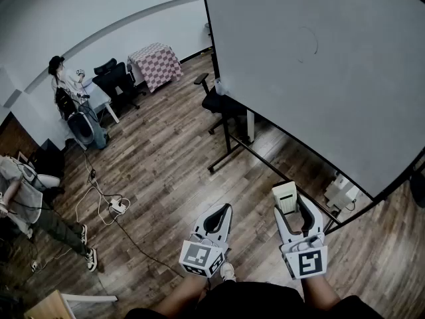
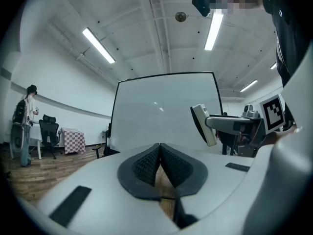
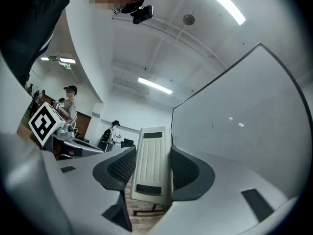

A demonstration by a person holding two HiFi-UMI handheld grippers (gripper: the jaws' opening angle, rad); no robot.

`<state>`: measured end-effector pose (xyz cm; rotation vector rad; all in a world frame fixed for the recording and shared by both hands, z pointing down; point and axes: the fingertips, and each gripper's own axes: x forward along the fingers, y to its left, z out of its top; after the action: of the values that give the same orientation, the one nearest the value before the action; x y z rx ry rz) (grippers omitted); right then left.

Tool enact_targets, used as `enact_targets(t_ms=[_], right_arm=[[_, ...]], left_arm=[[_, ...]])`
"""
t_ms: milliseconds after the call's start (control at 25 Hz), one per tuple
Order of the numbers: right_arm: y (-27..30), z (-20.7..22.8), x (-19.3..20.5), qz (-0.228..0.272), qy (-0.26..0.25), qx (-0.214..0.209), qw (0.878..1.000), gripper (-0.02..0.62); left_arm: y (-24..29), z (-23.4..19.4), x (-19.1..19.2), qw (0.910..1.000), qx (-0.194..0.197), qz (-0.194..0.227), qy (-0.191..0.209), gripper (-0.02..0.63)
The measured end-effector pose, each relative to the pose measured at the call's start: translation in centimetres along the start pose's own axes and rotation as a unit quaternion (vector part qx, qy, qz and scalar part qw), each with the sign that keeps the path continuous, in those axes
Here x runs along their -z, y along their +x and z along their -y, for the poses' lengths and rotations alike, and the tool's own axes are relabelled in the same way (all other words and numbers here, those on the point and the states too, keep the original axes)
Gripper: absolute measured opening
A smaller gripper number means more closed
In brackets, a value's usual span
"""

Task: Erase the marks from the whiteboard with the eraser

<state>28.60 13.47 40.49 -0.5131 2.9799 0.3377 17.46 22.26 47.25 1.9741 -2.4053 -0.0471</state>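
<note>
A large whiteboard (image 1: 332,72) on a black wheeled stand fills the upper right of the head view, with a faint curved mark (image 1: 312,42) near its top. My right gripper (image 1: 292,208) is shut on a cream eraser (image 1: 285,197), held low in front of the board's bottom edge. In the right gripper view the eraser (image 3: 152,165) stands upright between the pads, the whiteboard (image 3: 244,116) to its right. My left gripper (image 1: 222,212) hangs beside it, shut and empty. The left gripper view shows its pads (image 2: 146,163) pressed together, the whiteboard (image 2: 164,111) ahead and the eraser (image 2: 202,124) at right.
Wood floor lies below. A black office chair (image 1: 219,102) stands by the board's left edge. A small white unit (image 1: 342,191) sits under the board. Cables and a power strip (image 1: 118,206) trail at left. Two people (image 1: 66,85) and a checkered table (image 1: 156,62) are far off.
</note>
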Motion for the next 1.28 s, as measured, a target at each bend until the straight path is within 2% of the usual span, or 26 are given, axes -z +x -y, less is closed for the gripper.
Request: enact_targets(t_ms=[280,480,680,920,1040,1120,1280], right_arm=[[0.8,0.2,-0.5,0.006,0.000,0.002,1.000,0.244],[1.6,0.3,-0.8,0.018,-0.005,0.005,1.000,0.244],[3.3,0.1,-1.8,0.045,0.002,0.021,0.999,0.245],[6.2,-1.3,-2.2,0.058,-0.005,0.025,0.998,0.246],[8.1,-2.5,-1.6,0.055,-0.013,0.027,0.998,0.246],[9.2,-3.0,-1.5,0.054,-0.011,0.034,0.998,0.247],[11.2,-4.2,-2.1,0.062,0.005,0.046,0.997,0.246]], left_arm=[[0.5,0.1,-0.9,0.9999,0.011,0.007,0.005,0.019],[0.8,-2.6,-1.4,0.9997,-0.006,0.013,0.020,0.020],[1.1,-4.8,-2.3,0.9992,-0.001,0.033,0.023,0.020],[1.9,-7.1,-2.3,0.9986,0.032,0.035,0.023,0.018],[2.8,-8.5,-3.2,0.9954,0.056,0.054,0.056,0.020],[3.2,-9.8,-3.8,0.9938,0.059,0.059,0.074,0.020],[4.0,-12.5,-3.8,0.9946,0.059,0.059,0.062,0.019]])
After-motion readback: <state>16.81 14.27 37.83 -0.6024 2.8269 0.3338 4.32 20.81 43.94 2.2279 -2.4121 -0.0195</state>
